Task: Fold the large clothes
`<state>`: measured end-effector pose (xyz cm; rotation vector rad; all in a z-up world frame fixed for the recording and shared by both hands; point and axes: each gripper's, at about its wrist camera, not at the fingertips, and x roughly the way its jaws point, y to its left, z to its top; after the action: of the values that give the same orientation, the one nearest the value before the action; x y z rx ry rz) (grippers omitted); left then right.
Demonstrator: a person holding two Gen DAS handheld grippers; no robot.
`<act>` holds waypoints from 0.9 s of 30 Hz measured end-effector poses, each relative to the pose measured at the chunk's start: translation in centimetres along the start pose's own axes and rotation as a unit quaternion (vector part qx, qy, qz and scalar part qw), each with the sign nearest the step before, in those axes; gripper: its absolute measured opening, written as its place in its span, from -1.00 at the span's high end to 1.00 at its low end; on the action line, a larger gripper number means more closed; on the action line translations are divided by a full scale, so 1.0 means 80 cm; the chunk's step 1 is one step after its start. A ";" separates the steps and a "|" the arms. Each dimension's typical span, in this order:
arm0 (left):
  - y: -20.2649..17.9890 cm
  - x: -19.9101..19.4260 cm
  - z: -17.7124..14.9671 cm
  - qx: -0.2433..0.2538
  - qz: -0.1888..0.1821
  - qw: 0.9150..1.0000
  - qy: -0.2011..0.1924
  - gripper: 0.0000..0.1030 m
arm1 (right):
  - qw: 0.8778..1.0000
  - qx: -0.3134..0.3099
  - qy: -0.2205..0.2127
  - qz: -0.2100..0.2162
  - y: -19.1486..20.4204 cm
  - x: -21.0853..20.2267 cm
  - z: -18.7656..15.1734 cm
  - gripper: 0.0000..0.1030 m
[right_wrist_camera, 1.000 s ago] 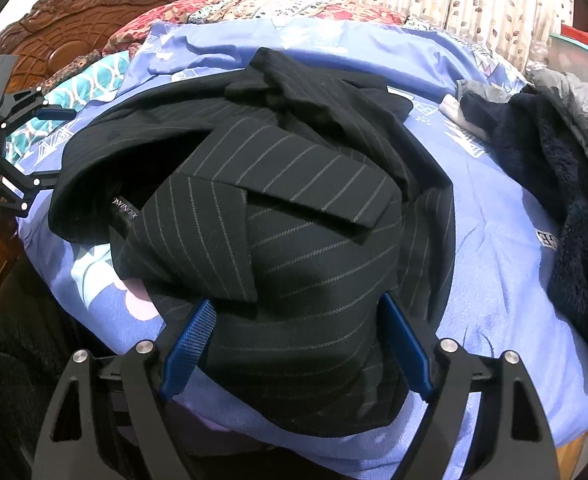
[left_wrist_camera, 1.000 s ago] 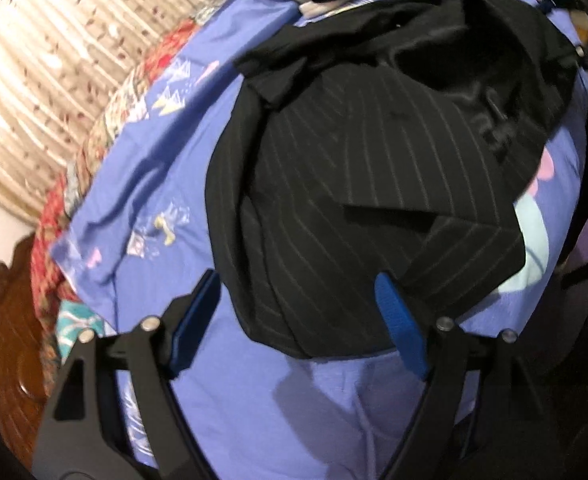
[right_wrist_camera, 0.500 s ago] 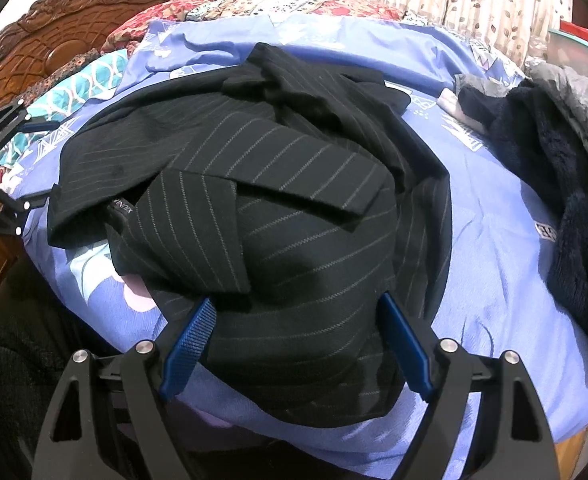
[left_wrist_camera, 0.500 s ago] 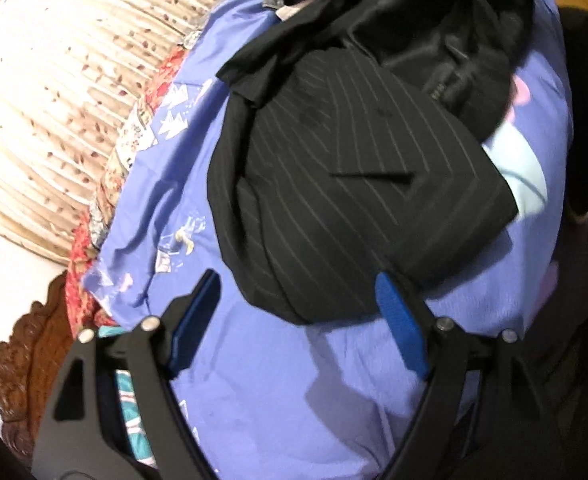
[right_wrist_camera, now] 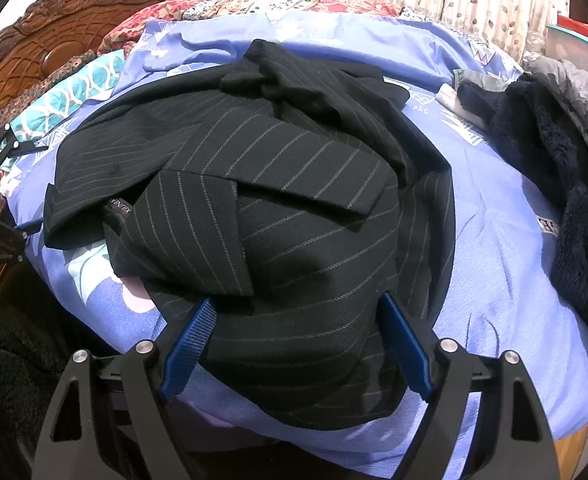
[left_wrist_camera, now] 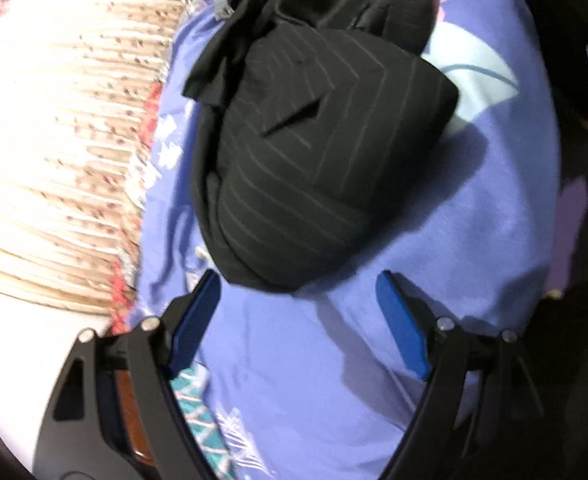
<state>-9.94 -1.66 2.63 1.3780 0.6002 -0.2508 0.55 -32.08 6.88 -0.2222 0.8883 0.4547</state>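
Lying rumpled on the periwinkle-blue printed bedsheet, the black pinstriped wool suit jacket sits ungrasped; left claw and right claw both released

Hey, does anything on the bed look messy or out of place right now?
Yes. The black pinstriped jacket lies bunched on the blue bedsheet, lapels and sleeve overlapping unevenly rather than laid flat. A heap of dark fleecy clothes sits unfolded at the right edge.
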 end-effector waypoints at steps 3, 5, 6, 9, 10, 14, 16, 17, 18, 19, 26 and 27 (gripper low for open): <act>-0.011 0.012 0.010 0.058 0.044 0.997 -0.013 -0.49 | 1.000 0.000 0.001 0.003 -0.002 0.000 0.000 -0.95; -0.019 0.024 0.011 0.099 0.068 0.993 -0.017 -0.49 | 1.000 0.001 0.003 0.006 -0.004 0.002 0.001 -0.95; -0.024 0.032 0.014 0.120 0.081 0.989 -0.021 -0.49 | 1.000 0.001 0.005 0.006 -0.004 0.003 0.001 -0.95; -0.029 0.046 0.021 0.135 0.091 0.986 -0.032 -0.55 | 1.000 -0.003 0.006 0.005 -0.003 0.003 0.002 -0.95; -0.032 0.049 0.026 0.135 0.093 0.986 -0.037 -0.55 | 1.000 -0.005 0.006 0.004 -0.002 0.003 0.001 -0.95; -0.019 0.038 0.043 0.088 0.093 0.990 -0.059 0.11 | 1.000 -0.013 0.003 -0.005 0.001 0.005 0.002 -0.90; 0.010 0.023 0.059 0.005 0.063 0.996 -0.067 0.40 | 1.000 -0.027 0.002 -0.003 0.006 0.004 0.005 -0.42; 0.023 0.016 0.065 -0.025 0.049 0.996 -0.073 0.49 | 0.999 -0.035 -0.001 -0.006 0.009 0.002 0.007 -0.17; 0.042 0.009 0.072 -0.063 0.040 0.994 -0.077 0.54 | 0.999 -0.041 -0.004 -0.008 0.011 -0.001 0.010 0.04; 0.054 0.005 0.075 -0.085 0.037 0.993 -0.077 0.55 | 0.999 -0.049 -0.012 -0.009 0.013 -0.006 0.014 0.09; 0.173 -0.033 0.060 -0.336 -0.016 0.937 -0.090 0.68 | 0.992 -0.032 -0.119 -0.036 0.001 -0.083 0.063 0.31; 0.180 -0.041 0.053 -0.355 -0.015 0.930 -0.091 0.69 | 0.989 -0.025 -0.143 -0.037 -0.003 -0.100 0.075 0.33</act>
<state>-4.31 -3.50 16.81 0.6365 0.4870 -0.1582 0.46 -32.42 16.87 -0.2291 0.5859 0.4283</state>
